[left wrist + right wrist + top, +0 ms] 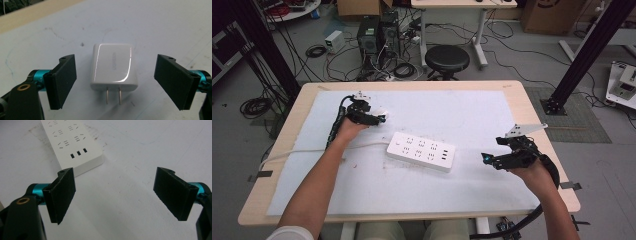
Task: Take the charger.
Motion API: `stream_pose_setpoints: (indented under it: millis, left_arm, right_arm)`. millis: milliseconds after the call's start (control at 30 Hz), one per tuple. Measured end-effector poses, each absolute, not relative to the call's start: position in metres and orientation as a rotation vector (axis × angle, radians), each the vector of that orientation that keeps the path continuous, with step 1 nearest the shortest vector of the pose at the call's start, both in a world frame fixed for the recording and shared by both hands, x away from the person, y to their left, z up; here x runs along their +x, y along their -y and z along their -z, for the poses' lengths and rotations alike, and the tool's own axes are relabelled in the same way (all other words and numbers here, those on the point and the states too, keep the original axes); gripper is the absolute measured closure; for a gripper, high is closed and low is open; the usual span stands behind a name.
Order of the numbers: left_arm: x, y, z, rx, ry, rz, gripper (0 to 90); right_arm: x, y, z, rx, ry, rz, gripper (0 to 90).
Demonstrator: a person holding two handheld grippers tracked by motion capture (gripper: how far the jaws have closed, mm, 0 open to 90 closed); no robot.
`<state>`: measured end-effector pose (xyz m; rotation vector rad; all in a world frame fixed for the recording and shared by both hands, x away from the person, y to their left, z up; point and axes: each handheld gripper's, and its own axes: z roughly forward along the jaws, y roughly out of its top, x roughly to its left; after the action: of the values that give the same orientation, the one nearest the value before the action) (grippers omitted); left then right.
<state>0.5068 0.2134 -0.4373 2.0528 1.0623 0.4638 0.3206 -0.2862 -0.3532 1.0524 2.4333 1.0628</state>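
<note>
Charger lies flat between the spread jaws of the left gripper (115, 82).
The charger (115, 67), mid-frame, touches neither pad, its logo blurred. Right gripper (115, 195) is spread too, empty; the strip (72, 142) is cut off upper left.

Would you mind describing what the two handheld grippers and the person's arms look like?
Both the left gripper and the right gripper have flat black rectangular jaw pads on teal mounts, with a brass-ringed hole in the black body. Each carries a grey three-cornered plate and trails a black cable. The forearms are bare; a white sleeve shows.
</note>
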Motion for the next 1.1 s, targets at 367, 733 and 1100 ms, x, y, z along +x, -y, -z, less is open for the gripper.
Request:
stream_pose_setpoints:
  millis: [367,733,1100]
  left_arm:
    - [0.511,-0.212,0.45,2.088,-1.102,-0.457,20.0]
    - [0.506,-0.208,0.446,2.109,-1.078,-0.47,42.4]
    - [0.495,-0.211,0.425,2.023,-1.075,-0.484,42.6]
  right_arm:
    - [0.321,0.288,0.346,1.038,-2.444,-1.055,18.3]
    - [0.324,0.287,0.348,1.044,-2.448,-1.034,18.3]
    - [0.326,0.288,0.349,1.038,-2.451,-1.035,18.3]
